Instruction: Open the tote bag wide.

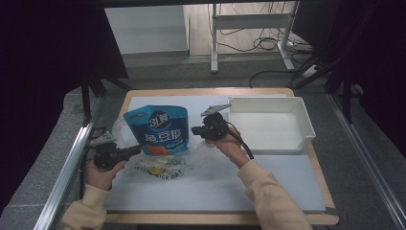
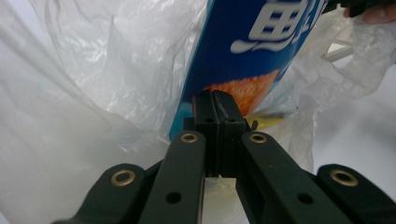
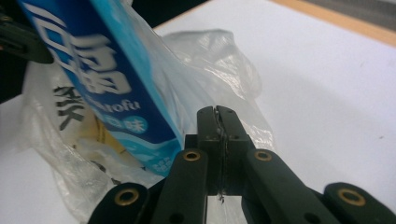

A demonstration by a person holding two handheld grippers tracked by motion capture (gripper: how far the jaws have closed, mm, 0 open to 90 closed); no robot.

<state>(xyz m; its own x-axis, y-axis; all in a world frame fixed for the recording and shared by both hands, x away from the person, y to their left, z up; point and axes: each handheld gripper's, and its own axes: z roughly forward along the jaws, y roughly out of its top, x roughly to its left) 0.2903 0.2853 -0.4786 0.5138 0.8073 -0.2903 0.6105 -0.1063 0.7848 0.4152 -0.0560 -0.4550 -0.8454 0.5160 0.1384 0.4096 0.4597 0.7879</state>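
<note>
A blue snack pouch (image 1: 157, 129) stands upright inside a clear plastic bag (image 1: 163, 165) on the white mat. My left gripper (image 1: 136, 149) is at the bag's left side, its jaws shut on a thin fold of the film. In the left gripper view the closed jaws (image 2: 215, 100) sit right before the pouch (image 2: 247, 46), with crumpled bag (image 2: 93, 93) all around. My right gripper (image 1: 195, 130) is at the pouch's right edge. In the right gripper view its jaws (image 3: 217, 114) are pressed together on the bag (image 3: 219, 60), next to the pouch (image 3: 107, 79).
A white plastic tray (image 1: 306, 120) sits at the back right of the mat (image 1: 215, 187), close behind my right hand. The wooden table edge (image 1: 330, 191) runs along the right. A metal rail borders the left side.
</note>
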